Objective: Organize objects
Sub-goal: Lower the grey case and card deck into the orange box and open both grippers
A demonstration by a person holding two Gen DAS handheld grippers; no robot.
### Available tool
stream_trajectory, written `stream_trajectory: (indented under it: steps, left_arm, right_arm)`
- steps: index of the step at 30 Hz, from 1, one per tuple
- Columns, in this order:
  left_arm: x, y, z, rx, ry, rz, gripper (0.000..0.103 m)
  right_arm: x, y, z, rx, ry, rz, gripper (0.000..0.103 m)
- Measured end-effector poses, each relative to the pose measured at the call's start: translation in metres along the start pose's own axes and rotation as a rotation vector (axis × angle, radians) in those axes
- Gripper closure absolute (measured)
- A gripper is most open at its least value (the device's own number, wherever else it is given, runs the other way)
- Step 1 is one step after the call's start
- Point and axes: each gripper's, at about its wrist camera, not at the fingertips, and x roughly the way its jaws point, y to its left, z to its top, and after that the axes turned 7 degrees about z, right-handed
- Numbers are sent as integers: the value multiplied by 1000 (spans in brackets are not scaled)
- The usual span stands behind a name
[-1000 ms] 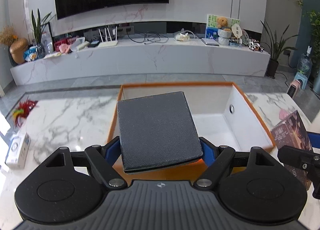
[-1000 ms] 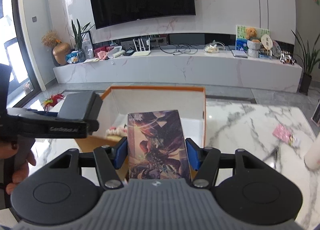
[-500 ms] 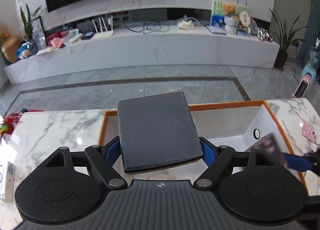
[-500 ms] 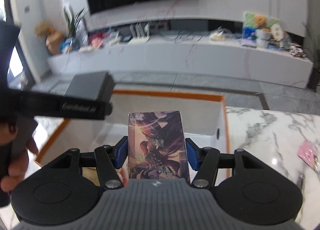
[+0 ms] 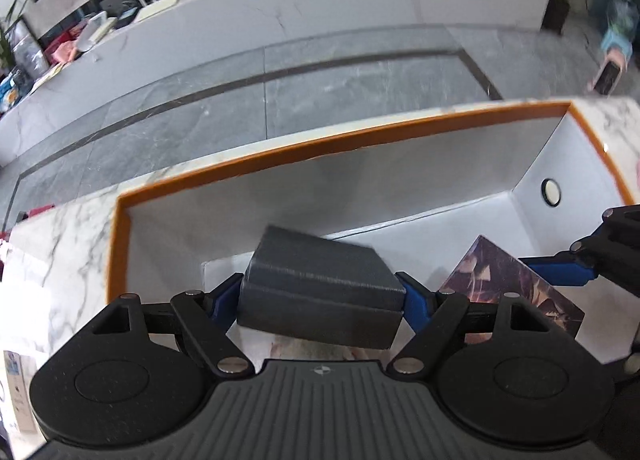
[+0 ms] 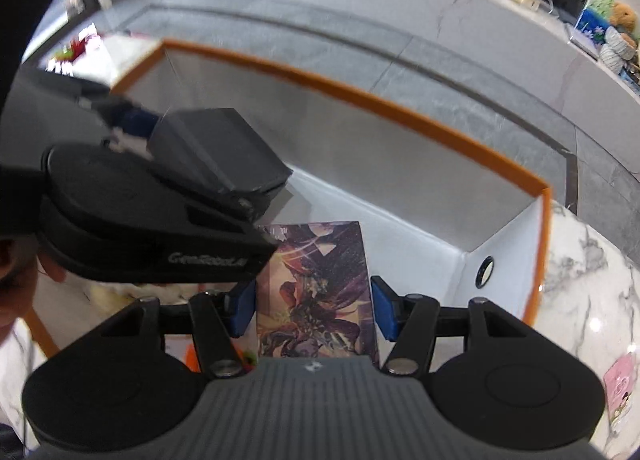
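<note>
A dark grey flat box sits between the blue pads of my left gripper, nose tipped down; the jaws are closing and the pads touch its sides. It hangs inside the open orange-rimmed white box, near its left half. My right gripper is shut on a purple illustrated card box, held upright over the same orange box, right of the grey box. From the left wrist, the card box and a right finger show at the right.
The orange box stands on a marble table and has a round hole in its right wall. Something pale lies on its floor under my left gripper. A pink packet lies on the table at right, a white carton at left.
Both grippers have moved forward over the orange box and tipped steeply down into it. The grey box now points nose-down between the left jaws. The card box stays gripped.
</note>
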Motion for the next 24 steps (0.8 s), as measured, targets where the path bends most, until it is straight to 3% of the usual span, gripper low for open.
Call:
stream_trajectory:
  steps: [5,13,19,24]
  left_arm:
    - [19,-1,9,-21,75,-47,12]
    - [23,14,7,-55,124,-110,12]
    - [23,7,12,-14,163,-87,12]
    - [25,2,10,1,179,-75,12]
  right_arm:
    - [20,0,3,-23,84,-36,43]
    - [35,-1,-3,-26,150,-34,42]
    - [35,-2,-8,-16,176,-24,42]
    - [31,-4,-13,-4,180,-17,31]
